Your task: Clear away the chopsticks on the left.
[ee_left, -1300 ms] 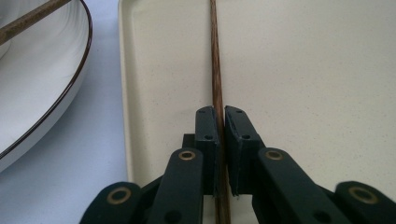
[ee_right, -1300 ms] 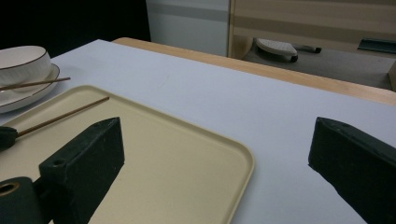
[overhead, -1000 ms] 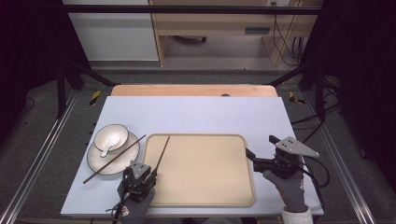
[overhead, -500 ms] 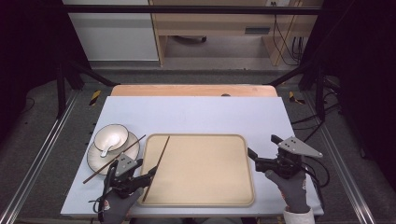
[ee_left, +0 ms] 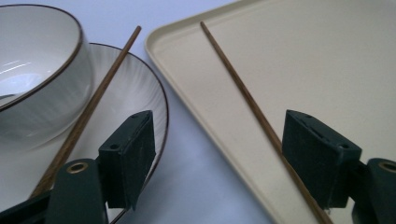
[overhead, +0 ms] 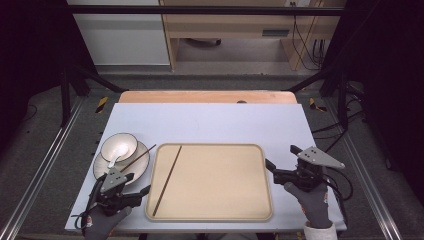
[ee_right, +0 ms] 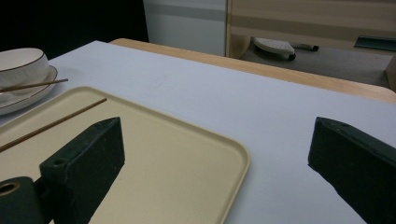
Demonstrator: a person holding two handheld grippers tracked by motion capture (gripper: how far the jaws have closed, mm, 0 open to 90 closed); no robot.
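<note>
The chopstick (overhead: 167, 180) lies loose along the tray's (overhead: 215, 216) left side, the left claw (overhead: 139, 192), jaws just opened, empty beside it. Likely next: the second chopstick (overhead: 134, 159) on the plate (overhead: 142, 167); the right claw (overhead: 270, 165) gapes idle.

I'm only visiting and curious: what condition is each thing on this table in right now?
Left gripper: open, jaws just opened, nothing between them.
Right gripper: open, holding nothing.
Chopstick on the tray: lying flat, released.
Second chopstick: resting across the plate.
Tray: flat on the table.
Bowl: upright on the plate, spoon inside.
Plate: flat under the bowl.
</note>
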